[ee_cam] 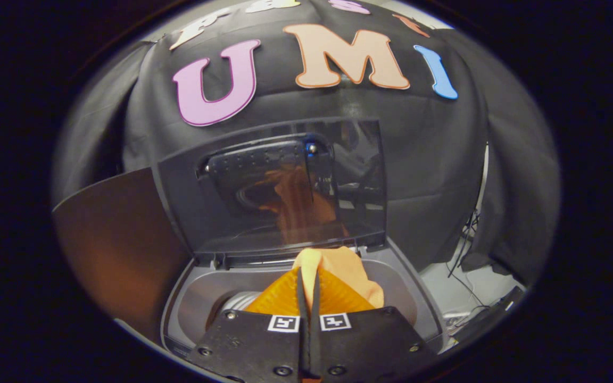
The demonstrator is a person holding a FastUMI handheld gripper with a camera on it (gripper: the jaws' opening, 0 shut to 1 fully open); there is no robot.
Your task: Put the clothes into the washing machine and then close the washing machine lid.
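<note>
Midway: the cloth is hanging over the open washing machine, not yet let go.

Right now the gripper (309, 282) is pinching an orange cloth (346, 271) between its fingers, which are standing nearly closed with only a thin fold of fabric between them; the cloth is bunching up past the fingertips and spilling toward one o'clock. Directly beneath and ahead, the washing machine (189, 298) is sitting with its tub mouth uncovered, a bit of the metal drum (240, 300) showing at about ten o'clock from the fingertips. The lid (280, 181) is standing upright at twelve o'clock, beyond the cloth, mirroring its orange. By my judgement, the carrying is nearly finished, while the drop into the tub and the closing of the lid are both waiting to be done.
</note>
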